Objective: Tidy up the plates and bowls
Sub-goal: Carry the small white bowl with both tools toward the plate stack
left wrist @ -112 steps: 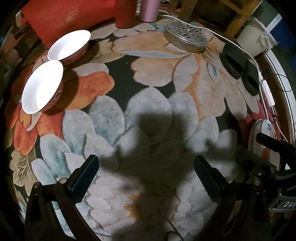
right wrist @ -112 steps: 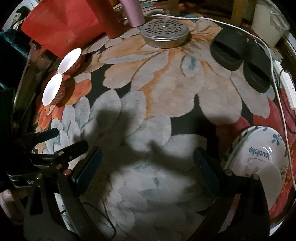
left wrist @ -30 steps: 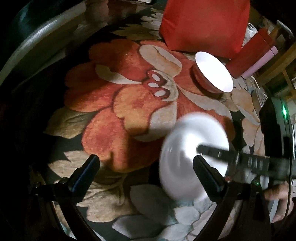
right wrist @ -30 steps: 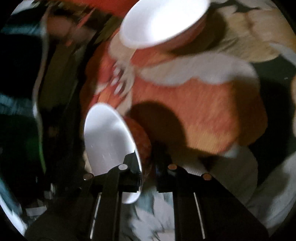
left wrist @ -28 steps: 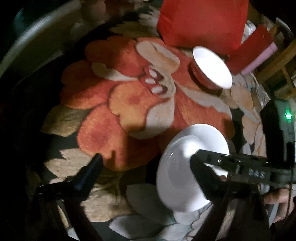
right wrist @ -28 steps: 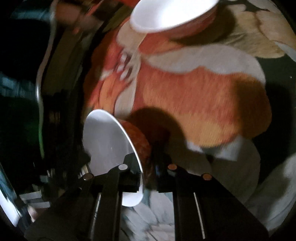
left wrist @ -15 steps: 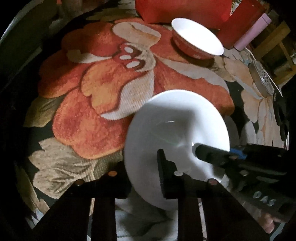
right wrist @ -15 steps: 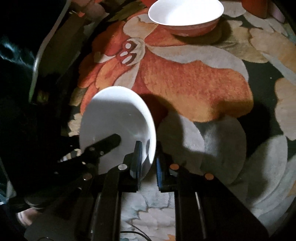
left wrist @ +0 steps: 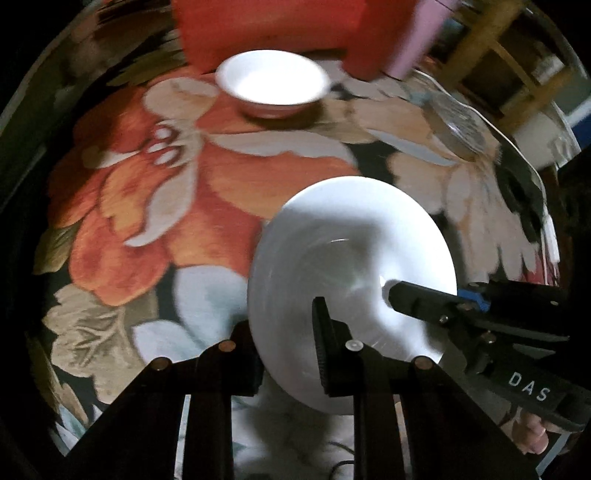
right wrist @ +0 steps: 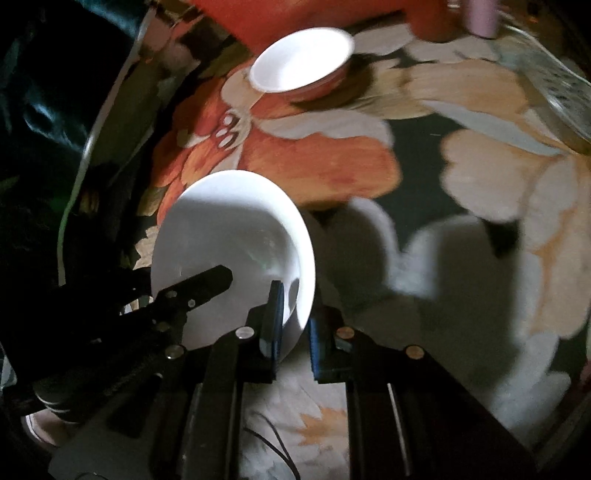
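A white bowl (left wrist: 351, 258) with a red outside is held in the air above the flowered rug. My left gripper (left wrist: 286, 350) is shut on its near rim. My right gripper (right wrist: 295, 325) is shut on the opposite rim of the same bowl (right wrist: 229, 243). In the left wrist view the right gripper (left wrist: 424, 295) reaches in from the right. In the right wrist view the left gripper (right wrist: 199, 284) reaches in from the left. A second white bowl (left wrist: 271, 83) stands on the rug farther back; it also shows in the right wrist view (right wrist: 301, 62).
A red cushion (left wrist: 266, 26) lies behind the far bowl, with a red and a pink cylinder (left wrist: 410, 44) to its right. A round metal grate (left wrist: 458, 125), black slippers (left wrist: 517, 188) and a white cable (left wrist: 517, 147) lie at the right of the rug.
My right gripper took the near bowl by its rim and lifted it. My left gripper then closed on the opposite rim. Both now hold the bowl as the view swings right.
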